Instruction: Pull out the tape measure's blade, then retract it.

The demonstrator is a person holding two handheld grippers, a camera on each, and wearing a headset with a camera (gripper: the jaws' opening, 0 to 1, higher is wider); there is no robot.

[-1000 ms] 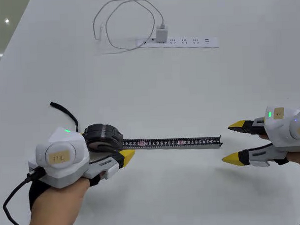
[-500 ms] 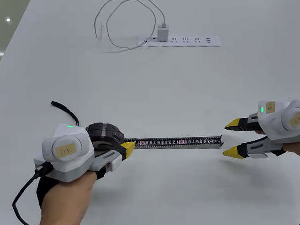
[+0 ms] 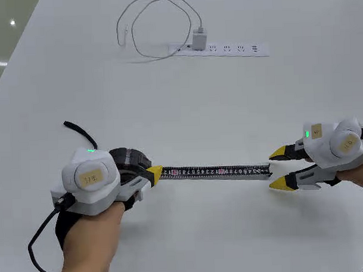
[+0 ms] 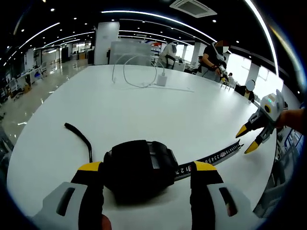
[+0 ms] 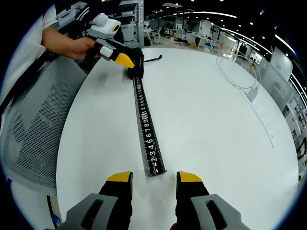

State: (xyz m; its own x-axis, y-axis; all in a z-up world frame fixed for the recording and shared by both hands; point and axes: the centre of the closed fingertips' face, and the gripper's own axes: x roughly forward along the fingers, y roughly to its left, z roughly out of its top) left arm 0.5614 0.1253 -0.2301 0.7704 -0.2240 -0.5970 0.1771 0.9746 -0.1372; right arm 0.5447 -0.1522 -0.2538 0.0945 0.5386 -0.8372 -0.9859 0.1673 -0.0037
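Tape measure (image 3: pixel 127 162) is at the left of the desk (image 3: pixel 228 110), with its black case clamped between the two fingers of my left gripper (image 4: pixel 147 167). In the head view the gripper body covers a chunk of the case. I can only make out one yellow fingertip, since the other's tucked behind the case. One black wrist strap (image 3: pixel 80 132) curls off to the left. One blade (image 3: pixel 215 172) runs right along the desk, numbers mostly too small to read. Its tip ends right at the gap of my right gripper (image 3: pixel 278 168), whose fingers are spread apart and not pinching it. Can't tell if they touch. Far back: one power strip (image 3: pixel 226 49), one charger (image 3: pixel 199 38), one white cable (image 3: pixel 119 31).
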